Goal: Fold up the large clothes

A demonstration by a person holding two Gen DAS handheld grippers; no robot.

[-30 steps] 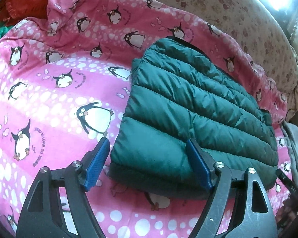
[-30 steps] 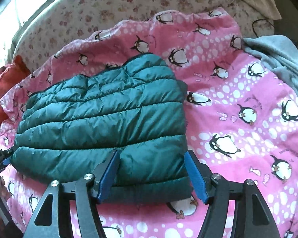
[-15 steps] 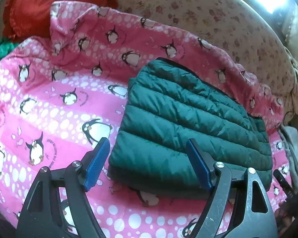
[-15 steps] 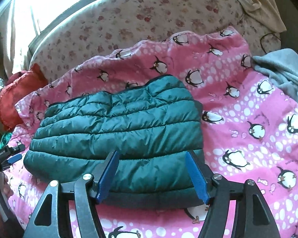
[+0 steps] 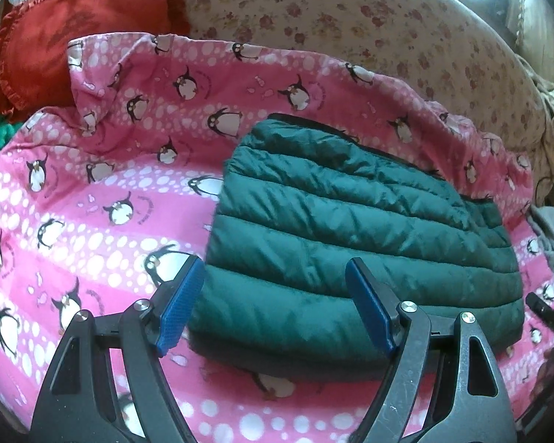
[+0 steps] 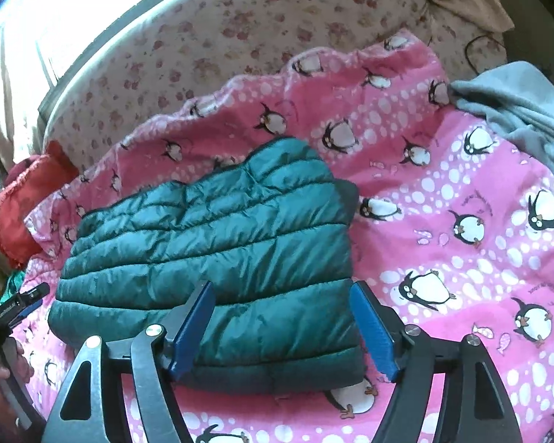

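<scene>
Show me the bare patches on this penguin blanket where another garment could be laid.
Two patches are free. One lies between the folded green puffer jacket and the red cushion, on the pink penguin blanket. The other lies between the jacket and the grey garment. The blanket's middle is taken by the jacket, with the left gripper and right gripper open at its near edge.

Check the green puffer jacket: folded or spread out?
Folded: the green puffer jacket lies as a compact rectangular stack on the penguin blanket, no sleeves showing.

A pink penguin blanket (image 5: 92,221) is lying spread ahead of the tongs, a floral-covered mattress (image 5: 351,37) rising beyond it; bright window light (image 6: 74,7) is glaring in past that, far left.
</scene>
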